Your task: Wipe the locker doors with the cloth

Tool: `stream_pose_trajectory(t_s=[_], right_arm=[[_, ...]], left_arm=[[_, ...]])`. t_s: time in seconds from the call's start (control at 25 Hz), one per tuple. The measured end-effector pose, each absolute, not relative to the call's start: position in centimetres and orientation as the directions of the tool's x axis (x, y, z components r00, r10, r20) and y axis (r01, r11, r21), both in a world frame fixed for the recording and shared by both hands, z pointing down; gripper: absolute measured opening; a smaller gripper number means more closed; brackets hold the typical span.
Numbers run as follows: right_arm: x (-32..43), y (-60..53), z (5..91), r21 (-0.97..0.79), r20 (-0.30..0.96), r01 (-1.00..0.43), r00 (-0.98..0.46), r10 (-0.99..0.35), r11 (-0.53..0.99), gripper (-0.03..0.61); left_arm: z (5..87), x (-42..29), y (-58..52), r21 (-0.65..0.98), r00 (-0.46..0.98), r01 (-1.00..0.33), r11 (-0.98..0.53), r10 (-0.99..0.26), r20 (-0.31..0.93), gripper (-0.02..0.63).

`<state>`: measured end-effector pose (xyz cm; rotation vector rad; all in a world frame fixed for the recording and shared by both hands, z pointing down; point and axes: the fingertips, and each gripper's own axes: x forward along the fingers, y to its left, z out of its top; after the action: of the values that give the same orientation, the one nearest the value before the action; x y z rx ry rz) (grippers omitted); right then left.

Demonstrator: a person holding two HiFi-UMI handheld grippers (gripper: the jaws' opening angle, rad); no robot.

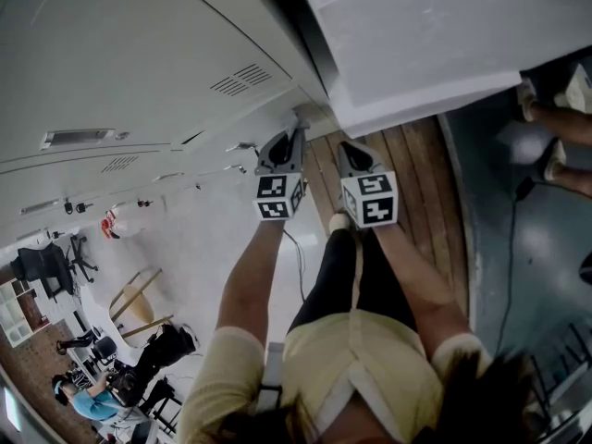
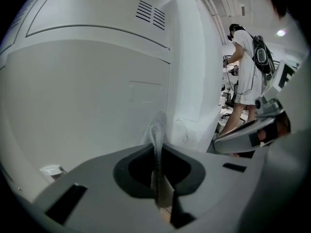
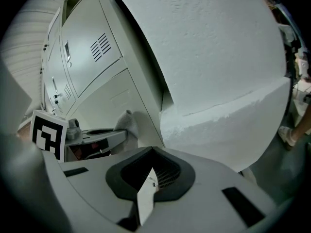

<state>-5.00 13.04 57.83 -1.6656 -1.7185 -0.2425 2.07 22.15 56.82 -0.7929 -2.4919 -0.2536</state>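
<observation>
Pale grey metal locker doors [image 1: 120,54] wall off everything to your left. Your left gripper [image 1: 294,135], closed on a white knitted cloth [image 2: 156,130], is close against them. A big white rough-surfaced pillar [image 1: 416,35] juts out just ahead of your right gripper [image 1: 348,148]. Between lockers and pillar there is only a narrow dark gap [image 1: 298,26]. Open grey floor [image 1: 518,248] lies to your right.

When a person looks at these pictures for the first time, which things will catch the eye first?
The row of pale grey locker doors fills the left of the head view, and the left gripper holds a white cloth in its fingers close against one door. To the right, a big white rough-surfaced block juts out beside the lockers, with the right gripper near it, its fingers together and empty.
</observation>
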Motion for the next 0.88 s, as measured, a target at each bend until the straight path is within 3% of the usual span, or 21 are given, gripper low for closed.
stream_pose_trajectory(t_s=[0.4,0.88], right_arm=[[-4.9,13.1,58.0,-0.34,0.604,0.929,0.097,0.791,0.146,0.003],[-3.7,13.5,58.5,-0.345,0.606,0.93,0.118,0.786,0.126,0.003]], left_arm=[[56.2,0.2,20.1,0.009,-0.769,0.457,0.89,0.39,0.506,0.017],[57.1,8.2,19.1,0.05,-0.696,0.594,0.803,0.482,0.532,0.017]])
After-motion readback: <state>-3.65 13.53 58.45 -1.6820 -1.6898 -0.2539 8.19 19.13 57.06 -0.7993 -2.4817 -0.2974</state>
